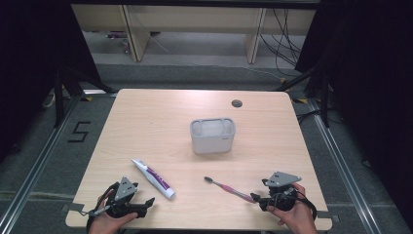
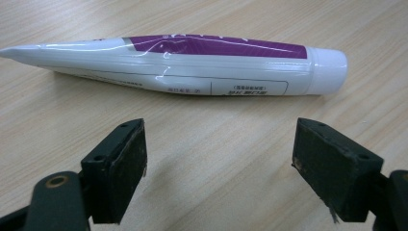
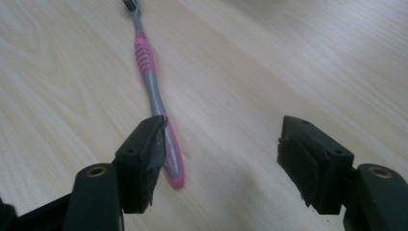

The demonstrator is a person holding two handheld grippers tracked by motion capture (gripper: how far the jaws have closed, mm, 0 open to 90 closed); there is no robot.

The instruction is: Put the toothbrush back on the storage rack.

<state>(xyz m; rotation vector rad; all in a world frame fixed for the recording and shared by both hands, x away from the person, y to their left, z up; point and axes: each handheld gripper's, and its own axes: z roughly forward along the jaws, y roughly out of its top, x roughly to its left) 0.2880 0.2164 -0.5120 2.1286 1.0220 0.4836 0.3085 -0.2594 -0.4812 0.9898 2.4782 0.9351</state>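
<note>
High view: left gripper near desk's front-left corner, jaws wide, empty, toothpaste tube just ahead. Right gripper near front-right corner, jaws open, one beside toothbrush handle end. Risk: off-centre closing flicks thin handle away; tube squashes, slips.

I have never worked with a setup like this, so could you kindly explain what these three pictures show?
A person sits at a light wooden table, holding a black two-jaw gripper in each hand. The high view looks down from above: the left gripper and the right gripper sit at the near edge. The other two pictures come from cameras riding on each gripper. On the table lie a white and purple toothpaste tube, a pink and grey toothbrush and a pale grey plastic basket. Both grippers are open and hold nothing; the toothbrush handle's end lies beside one right jaw.
</note>
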